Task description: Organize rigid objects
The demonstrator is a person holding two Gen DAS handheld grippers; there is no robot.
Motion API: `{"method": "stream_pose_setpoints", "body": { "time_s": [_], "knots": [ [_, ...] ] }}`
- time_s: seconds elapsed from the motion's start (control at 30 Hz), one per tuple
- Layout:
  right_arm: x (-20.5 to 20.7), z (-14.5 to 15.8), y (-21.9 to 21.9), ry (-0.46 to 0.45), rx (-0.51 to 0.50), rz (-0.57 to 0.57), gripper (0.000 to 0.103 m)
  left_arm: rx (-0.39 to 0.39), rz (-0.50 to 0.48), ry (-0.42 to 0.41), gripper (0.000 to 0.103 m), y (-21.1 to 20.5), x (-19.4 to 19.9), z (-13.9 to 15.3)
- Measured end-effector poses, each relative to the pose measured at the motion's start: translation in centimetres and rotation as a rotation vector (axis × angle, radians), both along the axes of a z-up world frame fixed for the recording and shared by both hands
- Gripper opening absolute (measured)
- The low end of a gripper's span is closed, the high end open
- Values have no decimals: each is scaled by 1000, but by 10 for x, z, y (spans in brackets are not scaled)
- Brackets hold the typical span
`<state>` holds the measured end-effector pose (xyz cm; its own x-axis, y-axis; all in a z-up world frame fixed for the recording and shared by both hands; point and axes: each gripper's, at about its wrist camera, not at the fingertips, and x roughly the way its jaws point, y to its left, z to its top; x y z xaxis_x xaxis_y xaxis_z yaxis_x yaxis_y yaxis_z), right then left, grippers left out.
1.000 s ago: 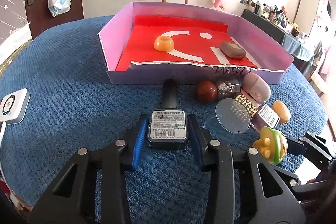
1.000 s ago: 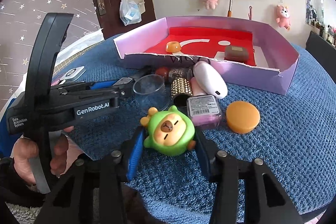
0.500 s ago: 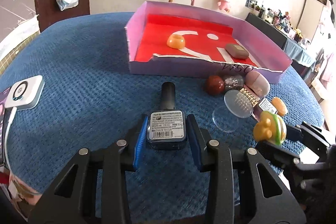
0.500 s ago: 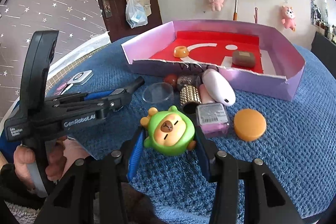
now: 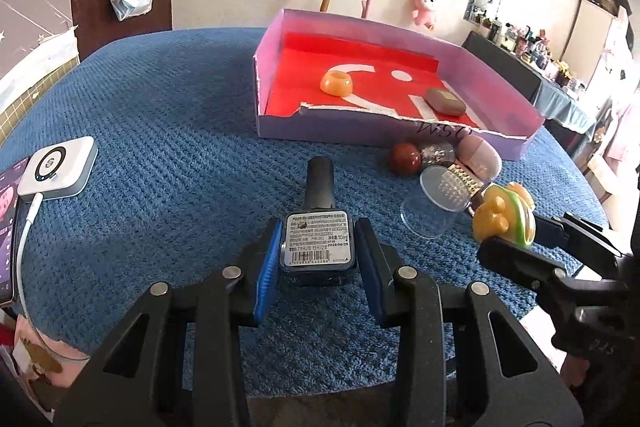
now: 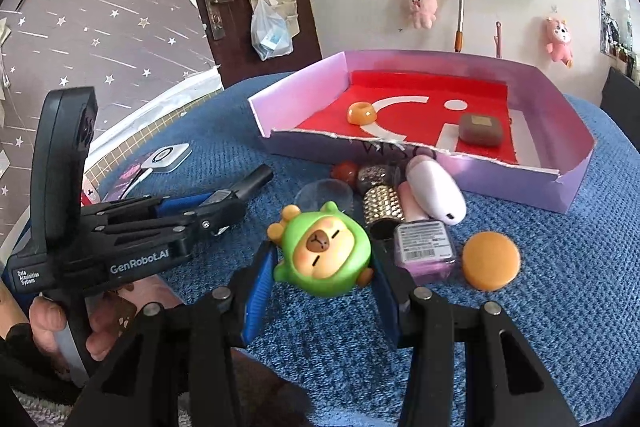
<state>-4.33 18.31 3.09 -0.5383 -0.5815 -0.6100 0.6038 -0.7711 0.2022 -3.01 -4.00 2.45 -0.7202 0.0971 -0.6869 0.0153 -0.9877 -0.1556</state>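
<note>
The left gripper [image 5: 316, 259] has its blue pads clamped on the square base of a dark nail polish bottle [image 5: 318, 227], whose black cap points away toward the far side of the blue textured table cover [image 5: 160, 155]; the bottle sits over the middle of the cover, short of the box. The right gripper [image 6: 322, 267] is closed on a green capybara toy [image 6: 322, 251], its pads pressing both sides, near the cover's near edge. Just beyond the toy lies a cluster of loose things: a clear round lid [image 6: 324, 193], a gold studded cylinder [image 6: 382, 205], a pink nail polish bottle [image 6: 426, 247] with its label up, a white and pink oval case [image 6: 438, 193], a reddish-brown ball [image 6: 344, 171], a dark glittery ball [image 6: 374, 177] and an orange disc [image 6: 491, 259] to the right. These lie against or close to the torn front wall of a purple cardboard box [image 6: 520, 183] with a red floor, set toward the far right part of the cover. Inside it rest an orange ring-shaped piece [image 6: 361, 113] near the left wall and a brown rounded case [image 6: 480, 130] toward the right. A white charger puck [image 5: 58, 173] with a cable lies at the cover's left edge. A person's hand [image 6: 60, 323] grips the left tool's handle.
</note>
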Motion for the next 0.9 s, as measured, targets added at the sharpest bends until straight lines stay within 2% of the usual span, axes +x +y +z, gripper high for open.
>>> {"method": "stream_pose_setpoints", "body": {
  "time_s": [0.33, 0.9],
  "knots": [
    [-9, 19, 16, 32, -37, -33, 49, 16, -44, 65, 34, 9, 0, 19],
    [-30, 41, 29, 78, -46, -54, 49, -9, -93, 126, 34, 26, -23, 47]
  ]
}}
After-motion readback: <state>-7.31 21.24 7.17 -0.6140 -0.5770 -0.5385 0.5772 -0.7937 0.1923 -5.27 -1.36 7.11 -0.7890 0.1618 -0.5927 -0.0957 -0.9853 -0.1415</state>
